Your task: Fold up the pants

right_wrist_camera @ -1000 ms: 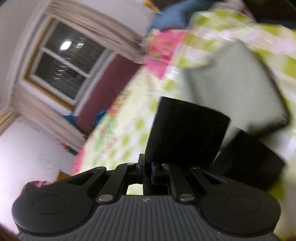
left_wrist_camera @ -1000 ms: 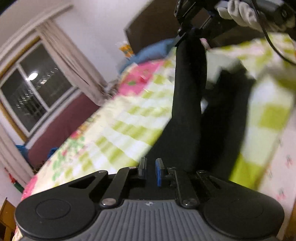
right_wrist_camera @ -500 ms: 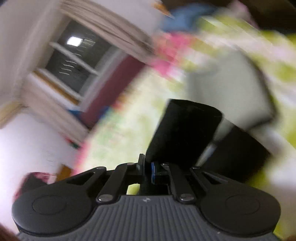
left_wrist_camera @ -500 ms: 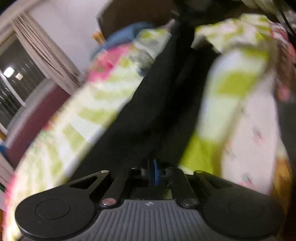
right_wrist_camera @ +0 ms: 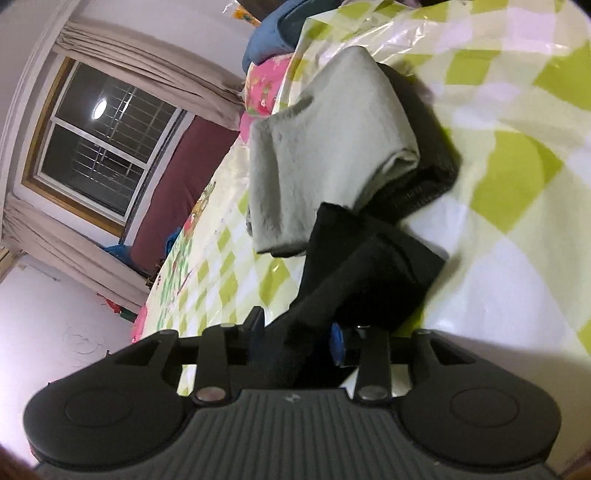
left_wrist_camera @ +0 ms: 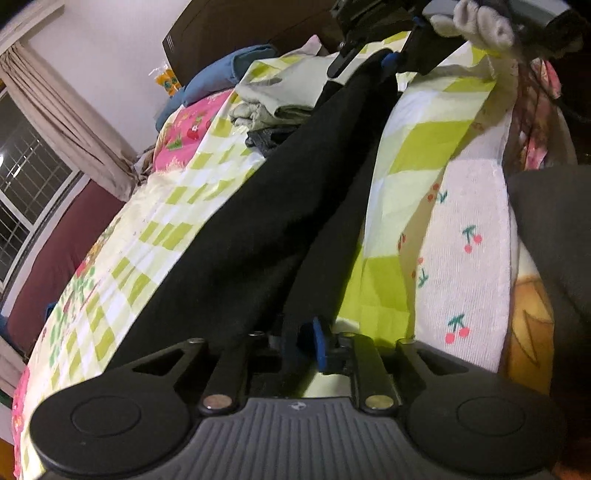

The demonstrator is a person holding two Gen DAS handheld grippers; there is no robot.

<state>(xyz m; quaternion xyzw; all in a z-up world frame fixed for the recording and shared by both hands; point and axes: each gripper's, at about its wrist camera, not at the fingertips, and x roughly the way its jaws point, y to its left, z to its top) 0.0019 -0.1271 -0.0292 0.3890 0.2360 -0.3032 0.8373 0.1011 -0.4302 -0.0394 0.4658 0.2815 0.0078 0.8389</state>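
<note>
Now we had the pants stretched in a long black band across the bed, and everything else we place by that band. At its near end sat our left gripper. Its jaws had just been easing apart, with black cloth lying between them. One blue pad showed clear on the right side of the cloth; the other pad was hidden under the fabric, so we could not tell whether the cloth was pinched. At the far end of the band, our right gripper hung over the bed with a gloved hand behind it, the cloth running up into it.

From the right wrist view, the pants lay bunched on the checked sheet, one fold trailing back between the right gripper jaws. Those jaws had just been opening and stood well apart, the blue pads clear of the cloth on either side. Just beyond the bunched end lay a pile of folded clothes, pale grey on top with a dark piece under it, touching or nearly touching the pants. Farther past the pile sat a blue pillow. Off to the left of the band were the window and its curtain.
</note>
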